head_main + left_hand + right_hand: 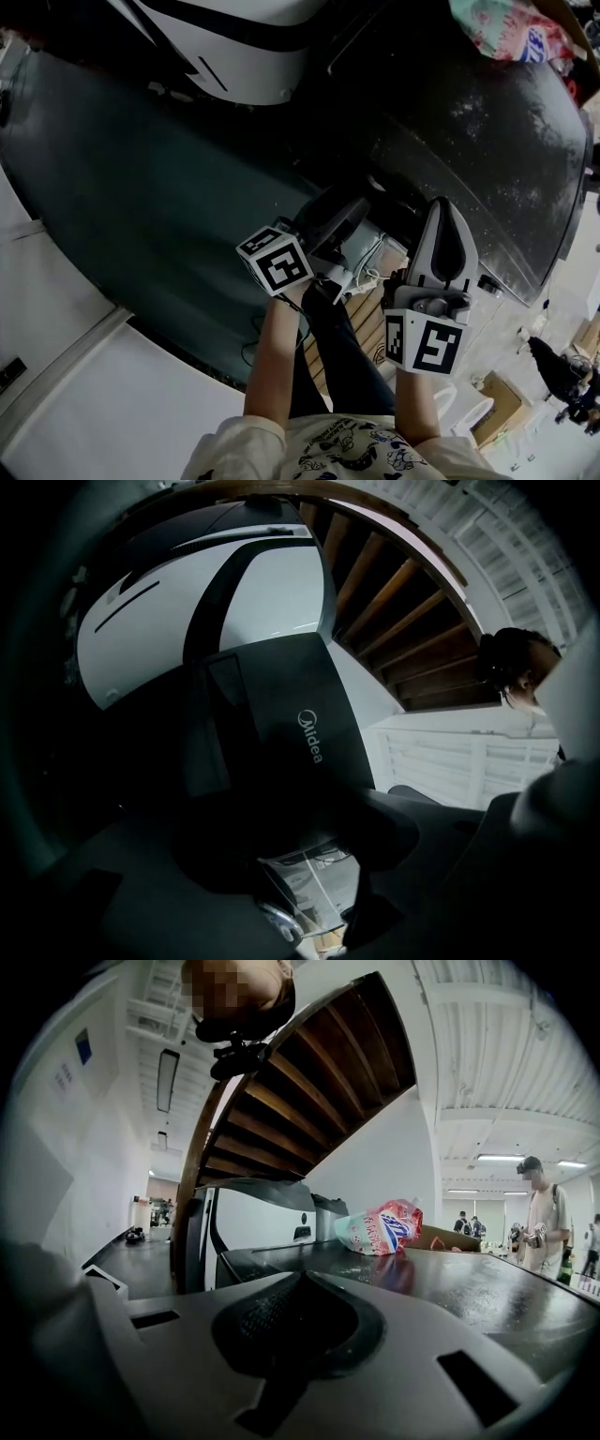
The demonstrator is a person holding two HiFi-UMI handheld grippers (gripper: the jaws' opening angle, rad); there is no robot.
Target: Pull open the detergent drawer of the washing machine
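glossy speckled black washing machine [487, 131]; left hand-held gripper [354, 210] wide, right hand-held gripper [448, 210] tight together

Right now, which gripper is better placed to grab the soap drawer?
Probably left. The left gripper has its jaws apart and faces the dark Midea front panel up close. The right gripper sits further right with jaws together, looking over the machine's top.

Crumpled red-and-white bag [386, 1227], wooden staircase [300, 1082] overhead — dark slats, capped bystander [539, 1218] far right
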